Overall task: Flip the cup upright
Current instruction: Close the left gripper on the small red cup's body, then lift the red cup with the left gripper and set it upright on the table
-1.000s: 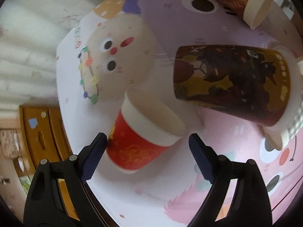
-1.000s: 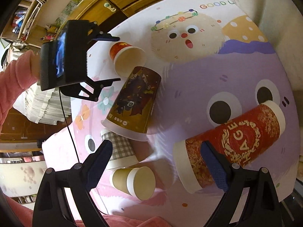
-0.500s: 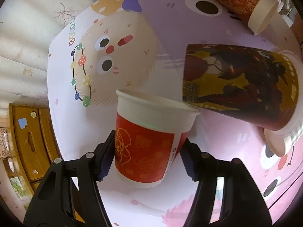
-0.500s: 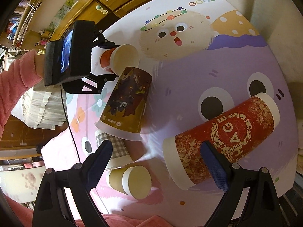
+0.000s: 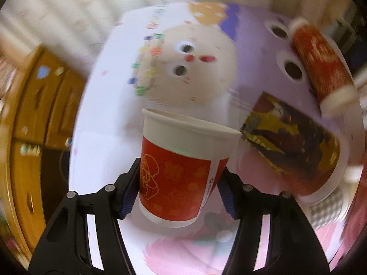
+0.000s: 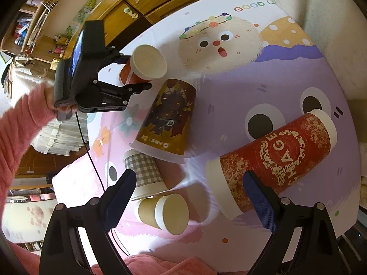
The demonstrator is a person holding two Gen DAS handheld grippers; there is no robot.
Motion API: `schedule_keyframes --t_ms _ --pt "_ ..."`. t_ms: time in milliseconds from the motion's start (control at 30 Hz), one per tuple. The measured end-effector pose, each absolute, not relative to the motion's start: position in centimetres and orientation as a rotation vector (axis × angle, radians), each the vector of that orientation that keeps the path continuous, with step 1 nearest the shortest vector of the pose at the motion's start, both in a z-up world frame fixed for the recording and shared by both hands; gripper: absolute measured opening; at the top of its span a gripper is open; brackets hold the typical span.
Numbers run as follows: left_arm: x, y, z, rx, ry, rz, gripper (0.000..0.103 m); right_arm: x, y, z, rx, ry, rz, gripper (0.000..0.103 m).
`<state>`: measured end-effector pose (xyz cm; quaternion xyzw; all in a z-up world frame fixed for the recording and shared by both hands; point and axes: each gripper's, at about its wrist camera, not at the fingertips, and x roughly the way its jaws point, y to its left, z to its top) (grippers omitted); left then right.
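Observation:
My left gripper [image 5: 177,190] is shut on a small red paper cup [image 5: 181,174] with a white rim. It holds the cup nearly upright, mouth up, just above the cartoon-print table cover [image 5: 110,123]. In the right wrist view the same cup [image 6: 144,68] sits between the left gripper's fingers [image 6: 135,88] at the far left of the table. My right gripper [image 6: 195,197] is open and empty, above the near edge of the table.
Several other cups lie on their sides: a tall dark brown and yellow cup [image 6: 169,119], a large red cup [image 6: 275,162], a grey checked cup [image 6: 144,171] and a small tan cup [image 6: 165,213]. Wooden drawers [image 6: 146,2] stand beyond the table.
My left gripper closed on the small red cup, which lay on its side, then lifted and turned it mouth up. The right gripper stayed open and barely moved.

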<state>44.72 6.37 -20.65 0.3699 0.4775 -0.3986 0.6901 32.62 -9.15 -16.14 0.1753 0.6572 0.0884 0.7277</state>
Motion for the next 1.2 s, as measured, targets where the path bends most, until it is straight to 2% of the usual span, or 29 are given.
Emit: schedule_keyframes --t_ms 300,500,700,900,1200 --pt "42.3 7.2 -13.7 0.492 1.117 -0.665 0.059 30.5 -9.5 -13.0 0.363 1.396 0.248 0.095" --pt "38.0 6.7 -9.6 0.309 1.21 -0.534 0.058 28.4 -10.7 -11.1 0.364 1.377 0.288 0.095" --pt "33.7 6.0 -8.5 0.024 1.322 -0.434 0.059 25.4 -13.4 -9.0 0.398 1.352 0.336 0.095" --pt "28.8 5.5 -8.8 -0.124 1.409 -0.29 0.059 23.5 -17.1 -7.8 0.394 1.336 0.364 0.095" --pt "20.8 3.6 -11.5 -0.349 1.497 -0.221 0.059 21.2 -21.5 -8.5 0.614 1.375 0.391 0.095"
